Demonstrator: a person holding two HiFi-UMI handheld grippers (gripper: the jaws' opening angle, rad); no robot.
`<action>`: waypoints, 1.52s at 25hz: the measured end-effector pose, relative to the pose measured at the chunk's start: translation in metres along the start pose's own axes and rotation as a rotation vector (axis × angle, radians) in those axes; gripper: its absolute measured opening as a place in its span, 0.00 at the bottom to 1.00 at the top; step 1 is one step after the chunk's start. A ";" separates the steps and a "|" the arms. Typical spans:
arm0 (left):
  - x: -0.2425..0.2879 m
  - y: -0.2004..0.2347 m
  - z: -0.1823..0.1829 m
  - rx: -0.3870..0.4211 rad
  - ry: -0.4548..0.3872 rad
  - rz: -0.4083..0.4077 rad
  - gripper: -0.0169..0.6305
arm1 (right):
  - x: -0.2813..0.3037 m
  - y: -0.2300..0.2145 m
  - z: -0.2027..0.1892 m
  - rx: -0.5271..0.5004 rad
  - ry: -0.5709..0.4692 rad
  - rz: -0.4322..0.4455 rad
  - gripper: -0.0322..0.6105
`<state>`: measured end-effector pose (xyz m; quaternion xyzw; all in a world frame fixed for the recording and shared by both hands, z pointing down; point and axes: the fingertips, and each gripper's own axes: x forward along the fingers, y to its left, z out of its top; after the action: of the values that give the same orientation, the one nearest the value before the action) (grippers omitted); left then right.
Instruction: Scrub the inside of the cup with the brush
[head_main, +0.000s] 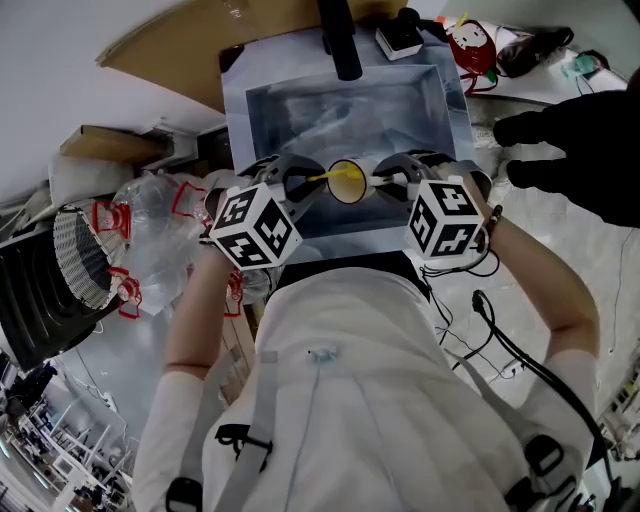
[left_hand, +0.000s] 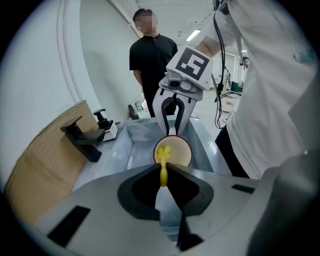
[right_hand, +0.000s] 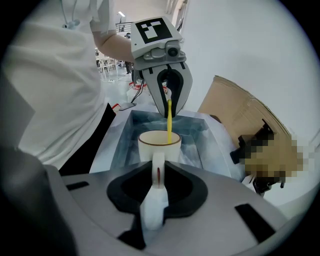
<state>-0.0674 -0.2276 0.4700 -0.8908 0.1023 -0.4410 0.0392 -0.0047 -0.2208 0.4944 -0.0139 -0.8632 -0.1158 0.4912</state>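
Cream-white ceramic with a dark rim, the cup (right_hand: 159, 146) hangs in the air at the centre of the head view. It is over the near part of the grey sink (head_main: 430, 100), tipped on its side with its mouth facing the left of the frame. The right tongs (right_hand: 158, 172) are clenched on its thin handle and nothing else. The yellow brush (right_hand: 169, 120) reaches in through the mouth, its head inside the cup. The left tongs (left_hand: 163, 172) are clamped on the slim stem near its end.

Nothing supports the cup from beneath, so the handle grip looks to me like the weak point. A hard push of the brush against the wall could twist the cup round in the pads, and it could then slip and drop into the basin. The brush has its own risk: held so far back, the stem may swivel or flex and skid out over the rim. The two tongs also face each other closely, so an eager stroke could knock them together. A black faucet (head_main: 340, 40) stands at the top of the frame, well apart for now.
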 end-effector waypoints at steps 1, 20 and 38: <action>0.000 -0.001 -0.002 -0.009 0.008 -0.001 0.09 | 0.000 0.000 0.001 -0.001 -0.001 0.002 0.15; 0.012 -0.013 -0.028 -0.145 0.059 -0.023 0.09 | 0.021 -0.003 -0.020 0.197 -0.037 0.052 0.15; -0.013 0.001 -0.042 -0.447 -0.122 0.096 0.09 | 0.077 -0.030 -0.075 0.489 0.006 0.012 0.15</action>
<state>-0.1085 -0.2250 0.4848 -0.8965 0.2372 -0.3503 -0.1318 0.0149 -0.2726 0.5909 0.1006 -0.8640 0.0994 0.4833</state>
